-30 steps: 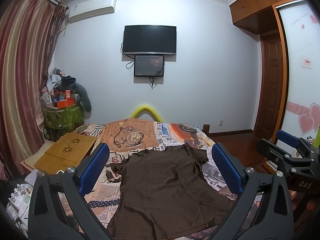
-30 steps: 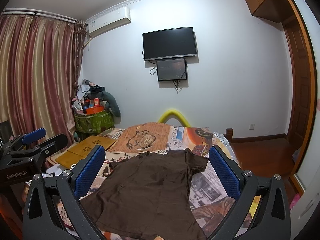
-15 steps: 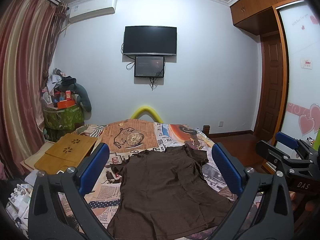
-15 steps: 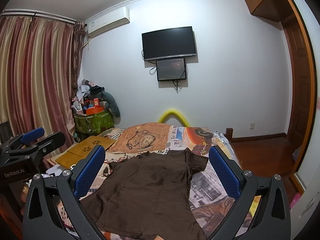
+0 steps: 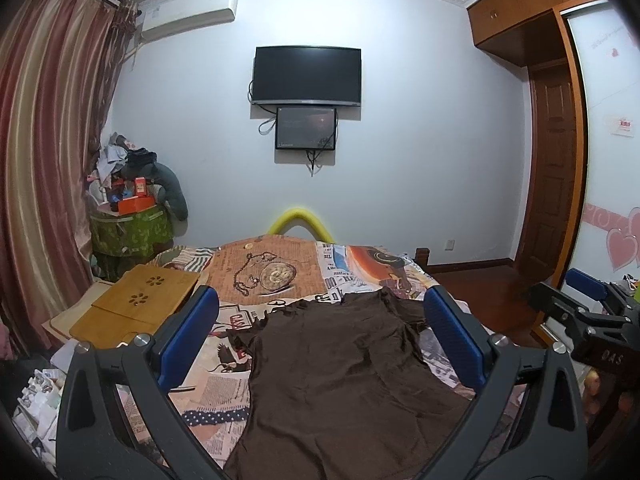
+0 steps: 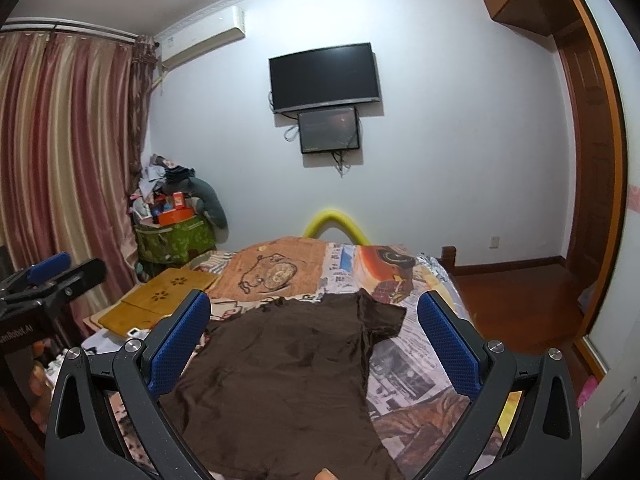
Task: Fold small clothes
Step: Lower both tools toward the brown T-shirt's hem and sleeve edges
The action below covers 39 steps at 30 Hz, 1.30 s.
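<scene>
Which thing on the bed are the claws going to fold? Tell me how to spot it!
Find the bed with the newspaper-print cover, below the black TV. Spread flat on it lies the brown T-shirt, its neck towards the far wall. It is the only plain, dark cloth there; everything around it is busy with pictures and print.

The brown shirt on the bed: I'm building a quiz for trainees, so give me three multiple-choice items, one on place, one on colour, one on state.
1. Where does the brown shirt lie?
A. on the bed's printed cover
B. on the floor
C. on the wooden lap desk

2. What colour are the pads of the right gripper?
A. red
B. blue
C. green

3. How is the shirt?
A. folded in half
B. rolled up
C. spread flat, unfolded

Answers: 1 A, the cover shows all around it; 2 B, both pads are blue; 3 C, sleeves and hem lie open, with both grippers' jaws wide apart and empty.
</scene>
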Available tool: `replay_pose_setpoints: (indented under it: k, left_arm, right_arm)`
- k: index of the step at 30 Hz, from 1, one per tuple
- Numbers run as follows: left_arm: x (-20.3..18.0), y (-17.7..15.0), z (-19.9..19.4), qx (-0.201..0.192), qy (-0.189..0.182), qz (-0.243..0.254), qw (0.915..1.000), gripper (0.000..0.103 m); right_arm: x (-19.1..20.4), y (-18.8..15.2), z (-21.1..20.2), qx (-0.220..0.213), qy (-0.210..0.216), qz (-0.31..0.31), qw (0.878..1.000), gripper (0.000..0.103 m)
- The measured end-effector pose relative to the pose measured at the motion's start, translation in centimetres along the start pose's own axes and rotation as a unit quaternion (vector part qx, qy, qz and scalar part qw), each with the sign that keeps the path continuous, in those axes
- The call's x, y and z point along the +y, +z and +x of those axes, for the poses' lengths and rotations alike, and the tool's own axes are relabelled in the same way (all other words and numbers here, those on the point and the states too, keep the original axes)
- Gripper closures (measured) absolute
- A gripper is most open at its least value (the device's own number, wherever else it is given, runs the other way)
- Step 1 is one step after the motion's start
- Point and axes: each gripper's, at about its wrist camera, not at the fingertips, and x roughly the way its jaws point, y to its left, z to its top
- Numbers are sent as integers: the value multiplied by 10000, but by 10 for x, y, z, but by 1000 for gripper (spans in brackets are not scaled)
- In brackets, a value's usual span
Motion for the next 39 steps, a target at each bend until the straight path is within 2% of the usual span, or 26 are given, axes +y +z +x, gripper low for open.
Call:
replay_pose_setpoints:
  k: [5,10,12,20,23,27,31,33,39]
  left_arm:
    - [26,2,44,300,211,-148,9992,0]
    - [62,-5,102,783,439,-290,9955,0]
    - [79,-11,130,1032,480,-370,9928,9]
    - [124,-45,217,1809,678,-579,9795,17]
    - [139,-62,252,2152,929,-687,9697,17]
    - [159,-89,295,2700,808,-936,9549,17]
    - [170,-114,326,3115,849,-1042,9407,17]
    - [177,-128,345,3384,927,-1030,9308,17]
    - [198,-148,379,3711,862,-1377,9143,20]
  right_arm:
    - [-19,-6,30,201,-416,50,9989,0]
    - [-40,-10,62,457,-560,28,9974,0]
    - [-48,-12,73,557,-572,41,9968,1]
    - [-73,-19,120,1107,-576,36,9922,20]
    - [-81,-24,137,1345,-503,49,9896,23]
    - [-94,-33,164,1694,-433,122,9845,23]
    - [-103,-44,189,2044,-460,88,9778,23]
    - [-108,-47,201,2179,-458,75,9749,23]
    - [-119,-52,226,2409,-490,-8,9693,23]
